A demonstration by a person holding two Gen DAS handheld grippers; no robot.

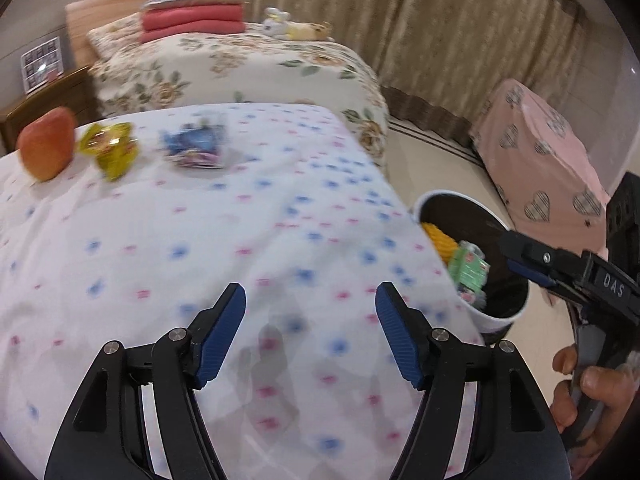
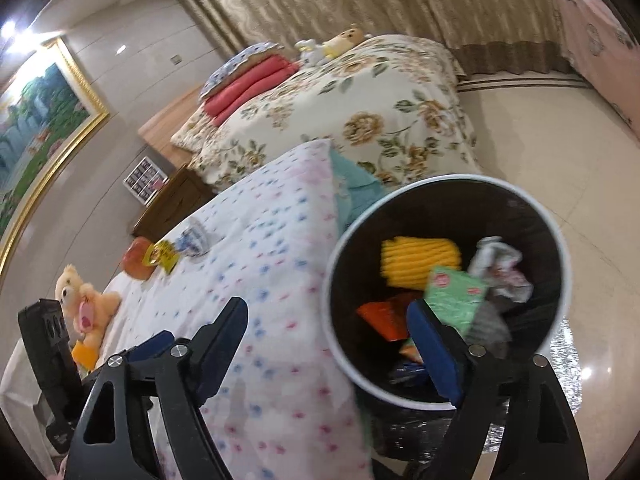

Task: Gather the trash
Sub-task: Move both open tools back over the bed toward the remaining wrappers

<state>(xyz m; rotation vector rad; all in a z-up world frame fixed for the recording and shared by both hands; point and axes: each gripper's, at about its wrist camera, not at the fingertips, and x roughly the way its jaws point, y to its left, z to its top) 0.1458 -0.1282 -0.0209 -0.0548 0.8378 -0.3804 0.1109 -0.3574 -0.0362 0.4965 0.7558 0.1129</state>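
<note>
Hovering over the spotted bedspread (image 1: 248, 240), the left gripper (image 1: 310, 336) has its blue pads spread wide with nothing between them. The right gripper (image 2: 328, 344) is likewise spread and empty, poised above the rim of the trash bin (image 2: 560, 248), which stands on the floor just beside the bed's corner. Inside it lie a yellow ribbed piece (image 2: 420, 256), a green packet (image 2: 456, 292) and crumpled paper (image 2: 500, 268).

What remains to collect sits at the far end of the cover: a yellow candy wrapper (image 1: 110, 150) touching an apple (image 1: 48, 148), and a blue snack wrapper (image 1: 196, 148) a little apart from both. Both wrappers look light, crinkly and thin; I would judge they slip easily, so pinching a raised, crumpled fold would likely hold better than a flat edge. The bedspread is soft and may bunch up under the pads. The apple looks whole, probably not trash, and a plush bear (image 2: 86, 300) lies further along the bed.

Open cover lies between the left gripper and the wrappers. The bed edge drops off right beside the bin.
</note>
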